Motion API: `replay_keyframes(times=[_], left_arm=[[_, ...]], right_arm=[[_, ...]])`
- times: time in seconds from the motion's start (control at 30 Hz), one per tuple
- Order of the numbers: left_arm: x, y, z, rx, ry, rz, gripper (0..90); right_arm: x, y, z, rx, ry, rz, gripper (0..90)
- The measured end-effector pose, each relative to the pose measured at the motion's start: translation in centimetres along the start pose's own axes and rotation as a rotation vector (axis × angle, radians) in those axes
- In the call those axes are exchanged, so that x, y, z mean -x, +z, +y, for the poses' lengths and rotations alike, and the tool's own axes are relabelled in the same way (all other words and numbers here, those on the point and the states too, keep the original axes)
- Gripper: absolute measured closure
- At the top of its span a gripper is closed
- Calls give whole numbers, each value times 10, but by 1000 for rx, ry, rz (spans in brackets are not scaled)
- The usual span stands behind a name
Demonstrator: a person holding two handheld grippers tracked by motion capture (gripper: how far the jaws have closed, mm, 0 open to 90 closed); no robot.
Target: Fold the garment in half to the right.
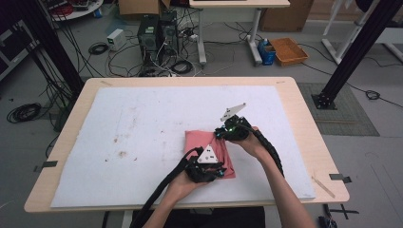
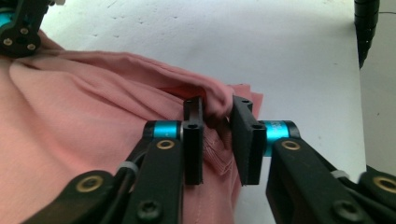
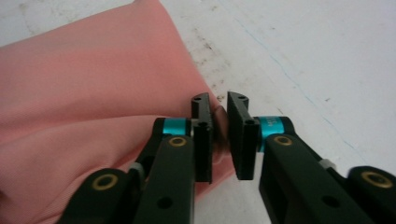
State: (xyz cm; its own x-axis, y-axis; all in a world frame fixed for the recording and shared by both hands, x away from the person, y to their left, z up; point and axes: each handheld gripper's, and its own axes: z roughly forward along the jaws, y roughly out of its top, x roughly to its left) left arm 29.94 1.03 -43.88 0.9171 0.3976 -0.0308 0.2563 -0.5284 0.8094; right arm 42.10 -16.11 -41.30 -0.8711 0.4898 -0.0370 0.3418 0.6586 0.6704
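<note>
Pink cloth [image 1: 209, 149] sits just right of centre in the high view, folded into a compact rectangle on the white mat [image 1: 142, 128] that covers the table [image 1: 304, 123].

Left tool [image 2: 218, 122]: jaws parted a little, a bunched fold of cloth edge between them; the pads look barely on it, so I read it as letting go rather than gripping.

Right tool [image 3: 219, 122]: same story, narrow gap, a thin bit of cloth corner between the pads, not clamped.

I judge the step as releasing after a fold. To do it well:
- I'd open both tools wider before moving, so nothing snags.
- I'd back out along the jaw axis, low and level, not up; lifting risks dragging the top layer open.
- I'd release both sides together to keep the edges aligned.
- Watch the raised ridge in the upper centre of the left gripper view; it may want pressing flat afterwards.
</note>
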Motion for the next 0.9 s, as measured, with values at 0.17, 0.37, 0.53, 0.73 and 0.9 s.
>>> replay_keyframes(times=[0.17,0.37,0.53,0.73,0.9], left_arm=[[5,3,3,1,10,-20,641],[9,6,7,3,38,-58,546],[12,-5,15,35,59,-73,496],[11,-19,14,11,66,-11,475],[10,-10,12,-16,51,-33,471]], right_arm=[[5,-3,-6,10,27,-9,756],[12,-8,-15,4,68,-27,739],[19,-14,-21,8,89,-50,724],[18,-25,-20,71,119,-63,648],[10,-23,-13,92,98,-39,609]])
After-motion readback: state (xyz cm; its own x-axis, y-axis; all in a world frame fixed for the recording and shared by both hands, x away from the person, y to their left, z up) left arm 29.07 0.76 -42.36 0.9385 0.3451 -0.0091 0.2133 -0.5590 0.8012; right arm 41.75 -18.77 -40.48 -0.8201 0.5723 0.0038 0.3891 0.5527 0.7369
